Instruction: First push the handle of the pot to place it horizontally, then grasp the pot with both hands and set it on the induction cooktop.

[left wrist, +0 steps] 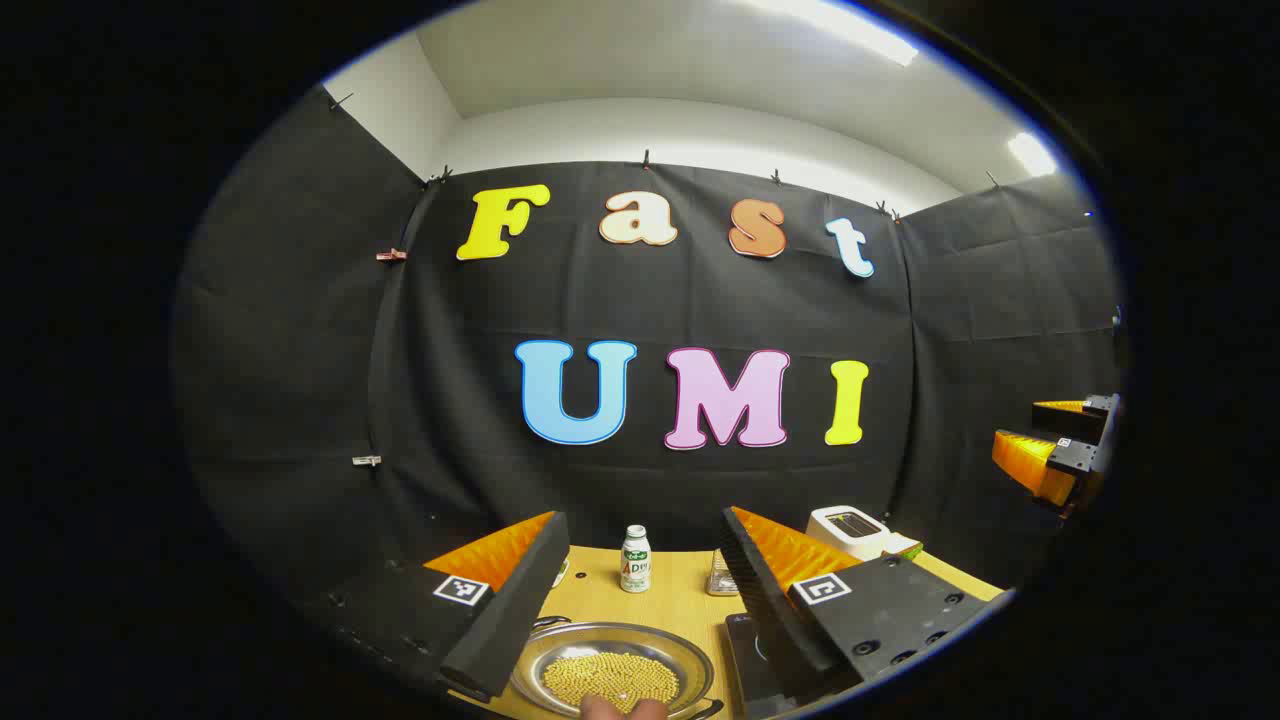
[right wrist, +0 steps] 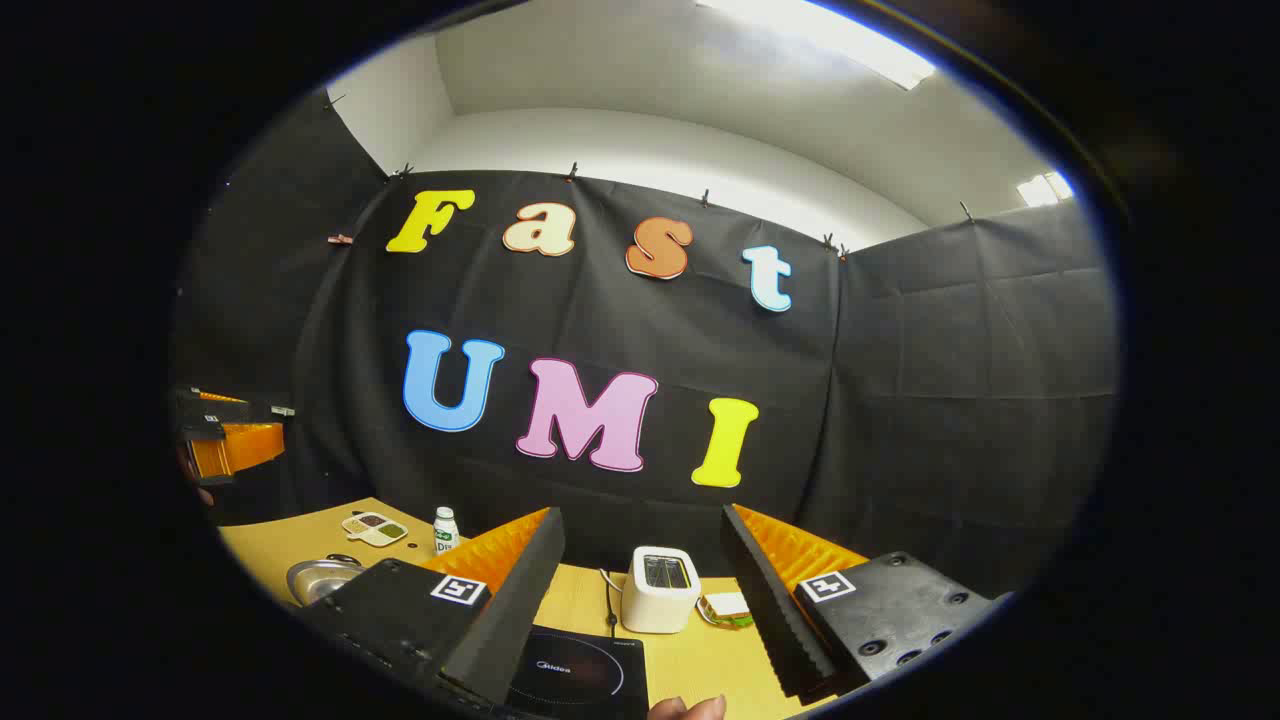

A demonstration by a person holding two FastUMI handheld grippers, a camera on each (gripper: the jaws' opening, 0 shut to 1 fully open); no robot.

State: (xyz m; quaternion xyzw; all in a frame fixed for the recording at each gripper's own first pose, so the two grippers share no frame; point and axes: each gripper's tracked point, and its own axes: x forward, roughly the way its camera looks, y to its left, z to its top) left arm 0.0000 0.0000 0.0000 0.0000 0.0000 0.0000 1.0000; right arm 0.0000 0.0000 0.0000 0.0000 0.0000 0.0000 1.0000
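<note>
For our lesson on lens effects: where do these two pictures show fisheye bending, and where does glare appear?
Left gripper view: the ceiling lights blow out to white, the wooden table curves at its edge, the pot gleams. Right gripper view: the ceiling light glares, the toaster stays sharp.

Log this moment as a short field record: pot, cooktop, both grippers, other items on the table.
pot: shallow round metal pot holding small yellow beads, on the wooden table, between the open fingers of the left gripper
cooktop: flat black induction cooktop, bare, beside the pot
left gripper: open, holding nothing
right gripper: right gripper open, above the cooktop
other items: white toaster, small white bottle, sandwich, divided dish
task state: pot not yet on cooktop
</note>
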